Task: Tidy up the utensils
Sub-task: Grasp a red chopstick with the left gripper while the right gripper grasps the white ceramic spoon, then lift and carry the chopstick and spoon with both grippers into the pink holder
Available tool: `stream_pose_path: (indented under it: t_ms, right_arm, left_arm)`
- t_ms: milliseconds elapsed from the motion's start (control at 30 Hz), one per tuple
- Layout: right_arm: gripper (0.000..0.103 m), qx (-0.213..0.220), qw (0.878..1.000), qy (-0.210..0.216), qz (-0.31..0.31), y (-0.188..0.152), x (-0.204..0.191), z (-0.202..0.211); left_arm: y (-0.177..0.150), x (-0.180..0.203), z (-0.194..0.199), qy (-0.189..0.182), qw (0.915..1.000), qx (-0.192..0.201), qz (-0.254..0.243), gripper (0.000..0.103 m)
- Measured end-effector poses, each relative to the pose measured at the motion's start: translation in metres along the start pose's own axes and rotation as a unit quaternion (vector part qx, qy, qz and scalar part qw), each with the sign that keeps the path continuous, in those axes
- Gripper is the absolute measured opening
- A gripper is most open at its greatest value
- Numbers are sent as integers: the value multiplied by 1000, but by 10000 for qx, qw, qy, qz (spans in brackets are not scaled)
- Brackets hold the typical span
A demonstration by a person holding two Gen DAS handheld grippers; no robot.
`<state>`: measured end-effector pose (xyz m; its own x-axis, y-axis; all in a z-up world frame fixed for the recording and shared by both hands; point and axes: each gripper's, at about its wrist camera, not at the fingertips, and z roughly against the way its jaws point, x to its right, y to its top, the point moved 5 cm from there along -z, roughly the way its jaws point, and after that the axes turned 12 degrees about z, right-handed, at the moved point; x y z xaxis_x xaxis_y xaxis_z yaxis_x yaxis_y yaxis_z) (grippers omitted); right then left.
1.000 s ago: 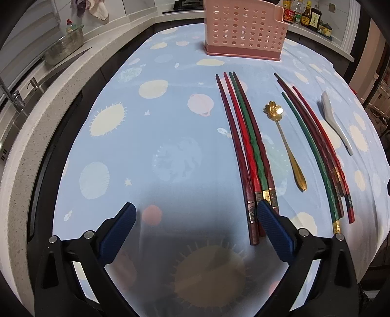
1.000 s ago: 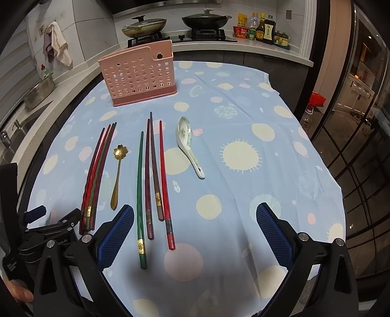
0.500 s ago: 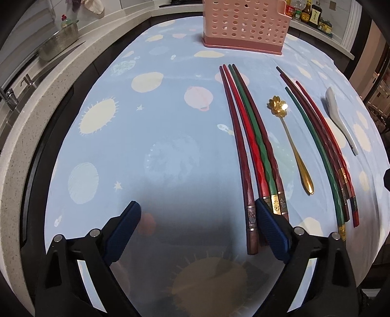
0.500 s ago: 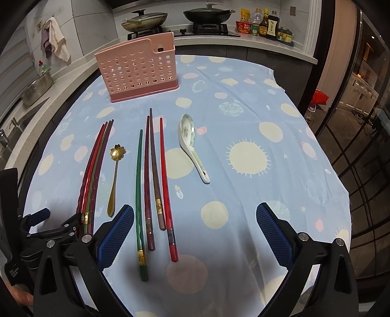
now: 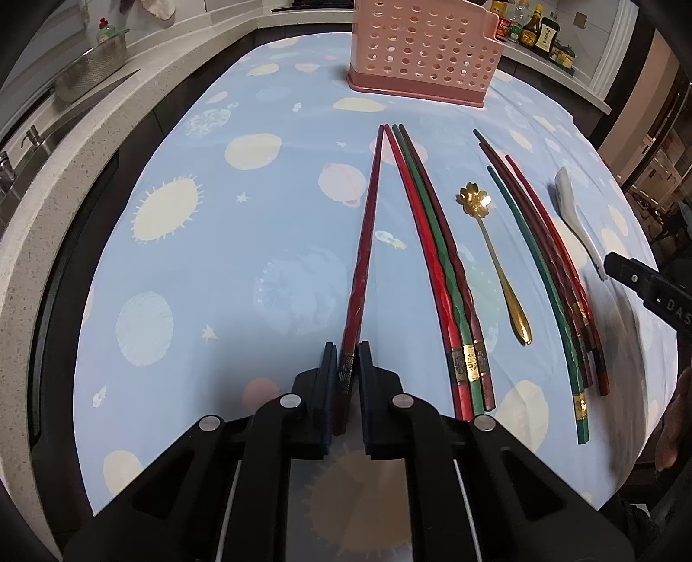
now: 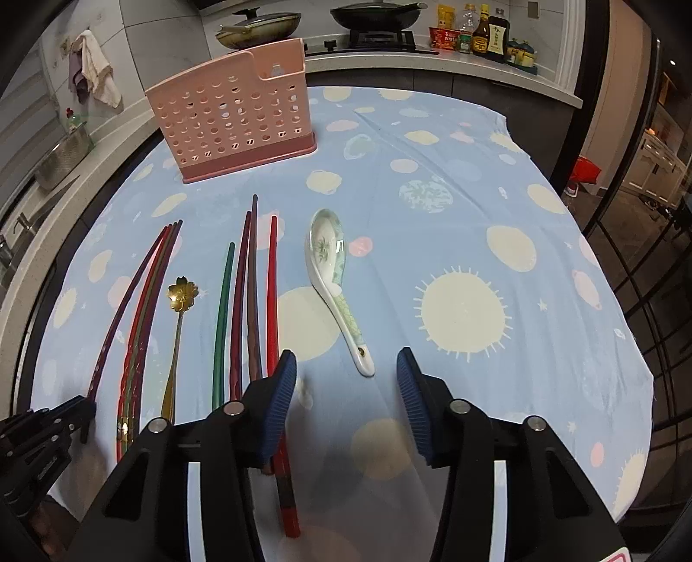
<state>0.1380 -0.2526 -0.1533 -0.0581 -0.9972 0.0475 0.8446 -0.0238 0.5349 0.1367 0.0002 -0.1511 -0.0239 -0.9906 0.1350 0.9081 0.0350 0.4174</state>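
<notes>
My left gripper (image 5: 347, 359) is shut on the handle end of a dark red chopstick (image 5: 365, 242) that lies on the blue tablecloth, split off from three chopsticks (image 5: 437, 259) beside it. A gold flower spoon (image 5: 493, 255), another chopstick group (image 5: 545, 259) and a white ceramic spoon (image 6: 333, 276) lie to the right. My right gripper (image 6: 346, 376) is open, its jaws around the white spoon's handle end, with the red chopstick (image 6: 271, 294) by its left finger. The pink perforated utensil holder (image 6: 233, 121) stands at the back.
A counter with a metal colander (image 5: 91, 69) and a sink runs along the left. A stove with pans (image 6: 376, 13) and sauce bottles (image 6: 480, 34) stands behind the table. The cloth's right edge drops toward a glass door.
My left gripper moved right and shut on the leftmost dark red chopstick, pulling it away from its group. My right gripper moved forward and narrowed around the white spoon's handle.
</notes>
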Motion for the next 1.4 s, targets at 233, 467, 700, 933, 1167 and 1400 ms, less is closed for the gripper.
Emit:
stream_pose_path:
  t_ms: [233,467,700,933,1167,1400]
  right_arm:
    - [27,-105,9998,129,70,3,-1,-22]
    - [12,-77,9997,189,138,3,-3,-27]
    - [9,-80,9994,318,73,-1,-5,-20]
    - [9,47,9994,348,54,-7,-8,2]
    - [7,311,9989,360,21,-7,-9,34]
    - [7,642,9970,429,-113,6,-2,65]
  left_arm:
    - [0,-2,0,-103,9998,-104,129,9]
    - [2,-3,0,-199,9995,-141,197,11]
    - [-2,-3,1,-340,9991,-82,243,15]
    - [-9,-11,9,-575,9974,-157,416,8]
    - [-8,-14,33,-539,9976,138,406,7]
    - [19,-16,76,-698,9939,701,481,7]
